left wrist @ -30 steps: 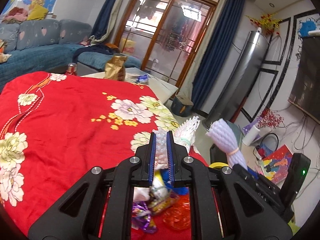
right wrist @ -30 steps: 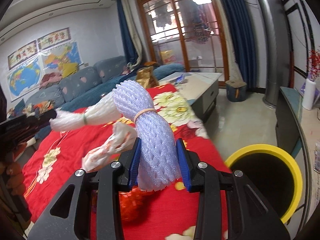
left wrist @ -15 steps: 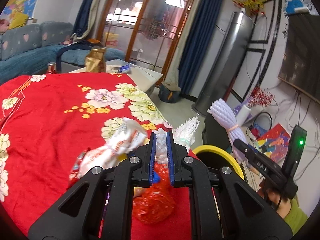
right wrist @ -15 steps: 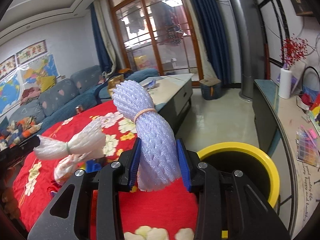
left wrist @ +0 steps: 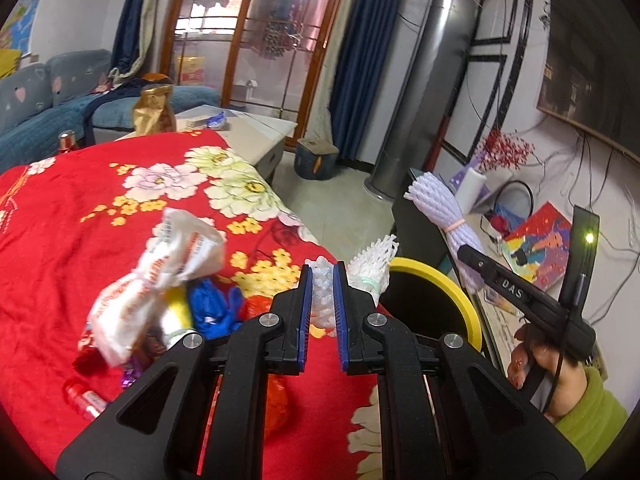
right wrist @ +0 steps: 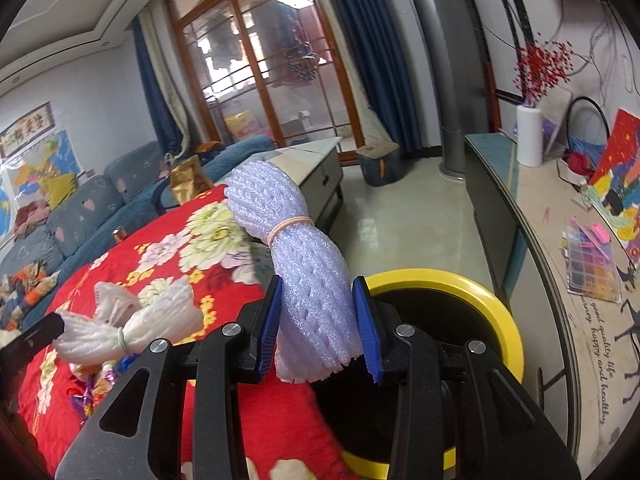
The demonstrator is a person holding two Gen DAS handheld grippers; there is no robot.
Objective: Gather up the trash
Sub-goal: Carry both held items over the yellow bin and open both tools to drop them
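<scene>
Across the left half of both views spreads the table (left wrist: 60, 240) under its red flowered cloth, wrappers (left wrist: 160, 280) heaped near its edge. Just past that edge, lower right of the right wrist view, stands the yellow-rimmed bin (right wrist: 500, 316), mouth open upward. Nearest it is the right gripper (right wrist: 318, 320), its fingers clamped on a lilac foam net roll (right wrist: 304, 272) standing upright, almost over the rim. Beside it the left gripper (left wrist: 322, 300), fingers nearly together, pinches a white foam net bundle (left wrist: 370, 268) short of the bin.
</scene>
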